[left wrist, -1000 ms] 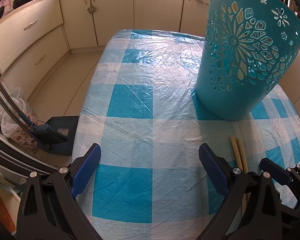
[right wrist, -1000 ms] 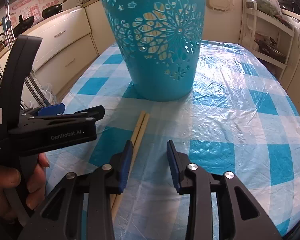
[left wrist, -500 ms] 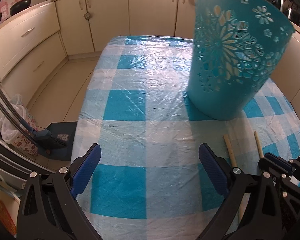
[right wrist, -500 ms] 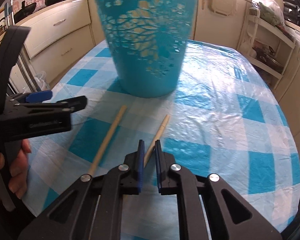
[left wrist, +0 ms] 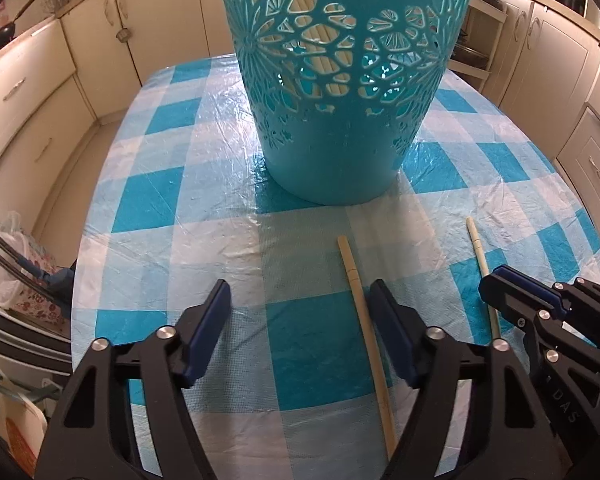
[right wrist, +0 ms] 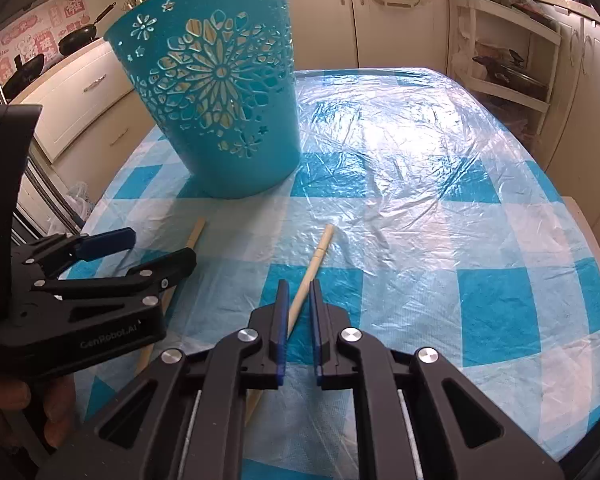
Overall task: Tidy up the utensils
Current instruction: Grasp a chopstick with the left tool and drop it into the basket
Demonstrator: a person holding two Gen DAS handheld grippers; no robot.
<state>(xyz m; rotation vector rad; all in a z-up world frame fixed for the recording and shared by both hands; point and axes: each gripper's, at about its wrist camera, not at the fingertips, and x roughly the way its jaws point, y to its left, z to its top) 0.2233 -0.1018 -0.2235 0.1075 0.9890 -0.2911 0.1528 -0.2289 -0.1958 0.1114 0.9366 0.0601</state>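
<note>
Two chopsticks lie apart on the checked worktop [left wrist: 228, 184], just in front of the teal cut-out basket [left wrist: 340, 128]. Right chopstick [right wrist: 314, 264] is clamped between the right gripper [right wrist: 299, 320] pads, nearly shut. Left chopstick [left wrist: 364, 312] lies just inside the left gripper [left wrist: 300, 312] right finger; jaws closing, half open, nothing pinched. More sticks show through the basket holes.

Black plastic claw [right wrist: 299, 320] frames, blue pads [right wrist: 281, 320], silver screws. White "GenRobot.AI" lettering on left claw [right wrist: 140, 252] body.
</note>
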